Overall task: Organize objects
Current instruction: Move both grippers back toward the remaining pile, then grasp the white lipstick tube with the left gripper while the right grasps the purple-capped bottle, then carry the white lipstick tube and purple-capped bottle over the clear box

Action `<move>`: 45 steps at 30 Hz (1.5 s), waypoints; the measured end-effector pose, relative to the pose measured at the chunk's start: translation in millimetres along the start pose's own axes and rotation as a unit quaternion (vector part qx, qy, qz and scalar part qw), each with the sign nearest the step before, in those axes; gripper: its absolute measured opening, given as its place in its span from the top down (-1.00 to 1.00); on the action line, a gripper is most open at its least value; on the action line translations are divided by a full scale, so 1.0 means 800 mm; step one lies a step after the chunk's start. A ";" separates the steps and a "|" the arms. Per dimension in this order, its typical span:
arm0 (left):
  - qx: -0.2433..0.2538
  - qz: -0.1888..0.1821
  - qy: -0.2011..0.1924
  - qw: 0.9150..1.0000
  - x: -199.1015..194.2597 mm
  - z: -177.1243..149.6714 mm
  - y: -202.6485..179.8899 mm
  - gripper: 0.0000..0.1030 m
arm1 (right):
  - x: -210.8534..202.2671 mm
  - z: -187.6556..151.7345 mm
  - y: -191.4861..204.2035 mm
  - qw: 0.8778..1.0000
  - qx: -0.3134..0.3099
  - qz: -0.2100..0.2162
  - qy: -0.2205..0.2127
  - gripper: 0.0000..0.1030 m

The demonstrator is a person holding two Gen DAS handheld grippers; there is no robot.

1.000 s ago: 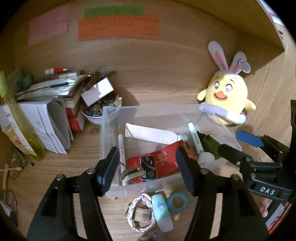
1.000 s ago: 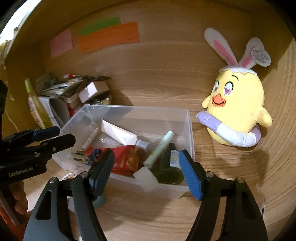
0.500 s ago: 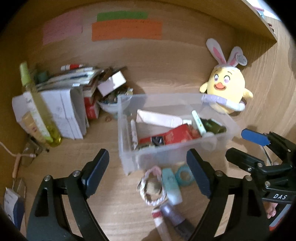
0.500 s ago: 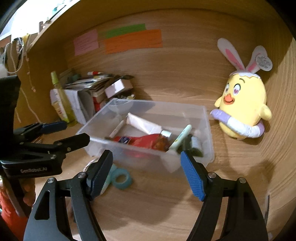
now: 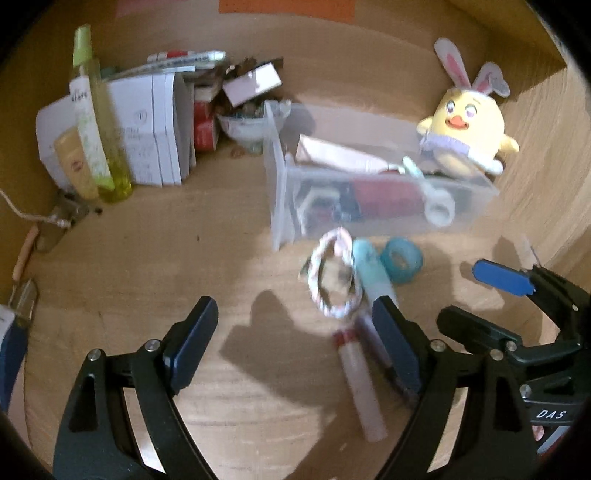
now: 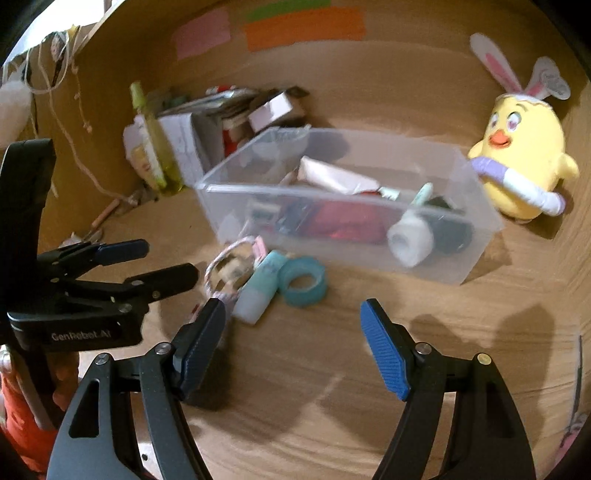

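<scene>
A clear plastic bin (image 5: 284,192) (image 6: 476,243) holds a white tube, a red packet, a pen and a dark bottle. In front of it on the wooden desk lie a braided bracelet (image 5: 330,273) (image 6: 225,271), a mint tube (image 5: 369,269) (image 6: 262,284), a teal tape roll (image 5: 400,260) (image 6: 303,282) and a pink-capped tube (image 5: 360,380). My left gripper (image 5: 295,332) (image 6: 162,262) is open and empty, hovering just in front of the loose items. My right gripper (image 6: 291,328) (image 5: 476,295) is open and empty, right of them.
A yellow bunny-eared plush (image 5: 465,129) (image 6: 524,166) sits right of the bin. Papers, boxes and a bowl (image 5: 243,125) pile at the back left, with a yellow-green spray bottle (image 5: 96,122) (image 6: 151,140). Sticky notes (image 6: 303,26) hang on the back wall. Side walls close in.
Both grippers have pulled back from the bin and stayed open. The loose items in front of the bin have come into fuller view. Nothing was picked up.
</scene>
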State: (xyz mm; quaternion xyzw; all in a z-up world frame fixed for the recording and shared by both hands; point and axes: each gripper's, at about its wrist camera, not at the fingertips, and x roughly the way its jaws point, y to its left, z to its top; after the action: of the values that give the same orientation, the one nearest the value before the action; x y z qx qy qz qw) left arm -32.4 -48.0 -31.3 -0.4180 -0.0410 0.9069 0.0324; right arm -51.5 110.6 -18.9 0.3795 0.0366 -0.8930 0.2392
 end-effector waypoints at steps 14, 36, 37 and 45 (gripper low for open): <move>-0.013 0.018 0.004 1.000 -0.024 -0.038 0.019 -0.54 | 0.026 -0.022 0.033 0.997 -0.013 0.061 0.043 0.05; 0.029 -0.017 0.024 0.999 -0.005 -0.047 -0.020 0.09 | 0.028 -0.038 0.029 0.996 -0.011 0.067 0.052 0.54; 0.035 -0.011 0.022 0.999 -0.005 -0.047 -0.023 0.23 | 0.027 -0.039 0.026 0.997 -0.007 0.066 0.051 0.54; 0.040 -0.007 0.018 0.999 -0.002 -0.045 -0.026 0.72 | 0.013 -0.040 0.011 0.997 0.009 0.062 0.037 0.54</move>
State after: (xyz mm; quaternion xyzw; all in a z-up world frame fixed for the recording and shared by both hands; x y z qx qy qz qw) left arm -3.7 -25.6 -51.4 -0.4320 -0.0072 0.9001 0.0556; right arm -32.9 106.8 -47.5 0.4161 0.0144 -0.8620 0.2892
